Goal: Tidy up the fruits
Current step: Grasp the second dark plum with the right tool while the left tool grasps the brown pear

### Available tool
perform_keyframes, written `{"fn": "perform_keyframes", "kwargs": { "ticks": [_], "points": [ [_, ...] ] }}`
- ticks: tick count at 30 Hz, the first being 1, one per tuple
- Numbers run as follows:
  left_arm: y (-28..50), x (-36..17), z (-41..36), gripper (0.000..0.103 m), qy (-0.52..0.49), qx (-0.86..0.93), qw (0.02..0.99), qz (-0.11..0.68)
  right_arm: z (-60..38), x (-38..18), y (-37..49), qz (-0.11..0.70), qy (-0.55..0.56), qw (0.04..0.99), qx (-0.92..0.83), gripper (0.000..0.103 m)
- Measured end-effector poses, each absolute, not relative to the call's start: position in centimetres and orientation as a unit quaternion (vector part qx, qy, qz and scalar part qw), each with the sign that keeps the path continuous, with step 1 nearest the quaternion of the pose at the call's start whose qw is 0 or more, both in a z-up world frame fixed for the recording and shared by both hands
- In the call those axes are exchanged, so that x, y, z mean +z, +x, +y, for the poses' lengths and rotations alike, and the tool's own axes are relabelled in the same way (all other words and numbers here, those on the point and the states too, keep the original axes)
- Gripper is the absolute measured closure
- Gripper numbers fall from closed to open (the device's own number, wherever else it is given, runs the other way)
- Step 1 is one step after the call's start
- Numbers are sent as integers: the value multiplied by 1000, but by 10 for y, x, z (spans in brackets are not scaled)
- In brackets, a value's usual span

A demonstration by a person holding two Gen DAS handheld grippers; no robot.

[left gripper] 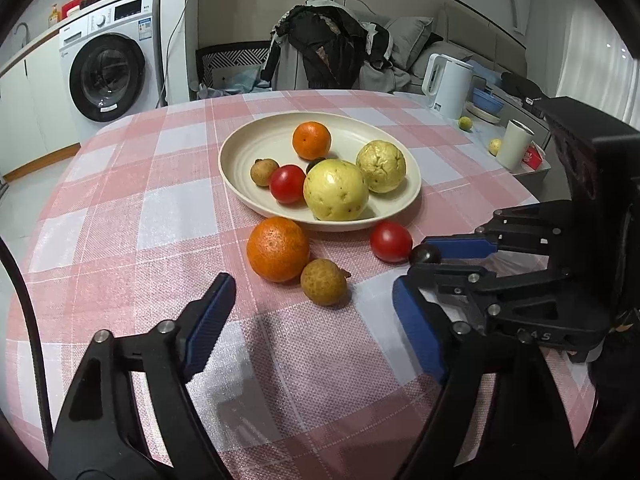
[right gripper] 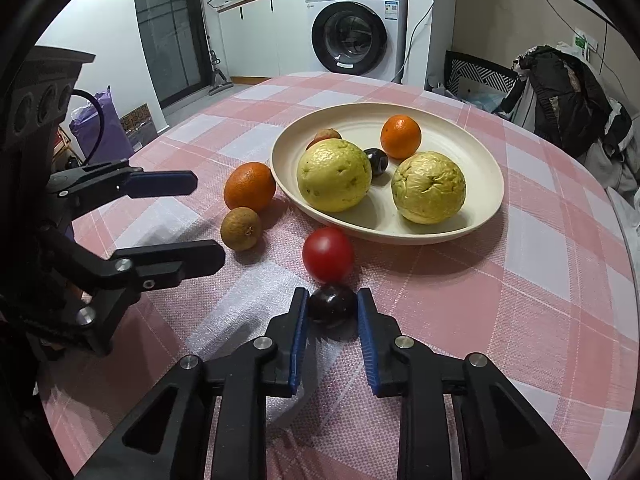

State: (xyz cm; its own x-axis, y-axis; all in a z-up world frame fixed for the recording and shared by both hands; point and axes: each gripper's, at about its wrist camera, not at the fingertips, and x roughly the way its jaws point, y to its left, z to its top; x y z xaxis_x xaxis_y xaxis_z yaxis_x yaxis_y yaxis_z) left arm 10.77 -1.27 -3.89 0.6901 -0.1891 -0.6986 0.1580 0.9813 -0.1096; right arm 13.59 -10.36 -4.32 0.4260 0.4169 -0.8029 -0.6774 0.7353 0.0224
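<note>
A cream plate (left gripper: 240, 140) (right gripper: 480, 148) holds two yellow guavas, an orange, a tomato, a longan and a dark plum. In front of it on the pink checked cloth lie an orange (left gripper: 278, 249) (right gripper: 249, 186), a brown longan (left gripper: 324, 282) (right gripper: 241, 228), a red tomato (left gripper: 391, 241) (right gripper: 328, 255) and a small dark plum (left gripper: 425, 255) (right gripper: 332, 306). My right gripper (right gripper: 332, 294) (left gripper: 422, 258) is shut on this plum, which rests on the cloth just behind the tomato. My left gripper (left gripper: 312, 284) (right gripper: 208, 218) is open, with the longan just ahead of its tips.
A white kettle (left gripper: 448, 88), a white cup (left gripper: 516, 144) and blue bowls stand on a side surface to the right. A chair piled with clothes (left gripper: 320, 52) is behind the table, and a washing machine (left gripper: 108, 76) stands at the far left. The round table's edge curves close by.
</note>
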Motion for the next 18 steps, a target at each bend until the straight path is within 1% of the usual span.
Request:
{"fn": "perform_keyframes", "kwargs": {
  "ticks": [2,5,8,10,11,18],
  "points": [
    [109,-40,-13,28,-21,-92,918,386,-104,-39,134,417,-154,832,332,78],
    [111,-42,-12,29,-32,-99,914,392,-106,-33,132,410,-151,836,334,78],
    [114,-45,-12,38,-45,-111,908,401,-109,-27,131,403,-145,840,335,78],
    [116,-47,-13,48,-48,-117,904,409,-111,-24,130,398,-141,842,336,78],
    [117,-49,-14,50,-50,-119,902,412,-112,-22,130,395,-137,843,337,78],
    [127,-56,-16,57,-66,-127,891,430,-111,-19,130,389,-131,846,340,78]
  ]
}}
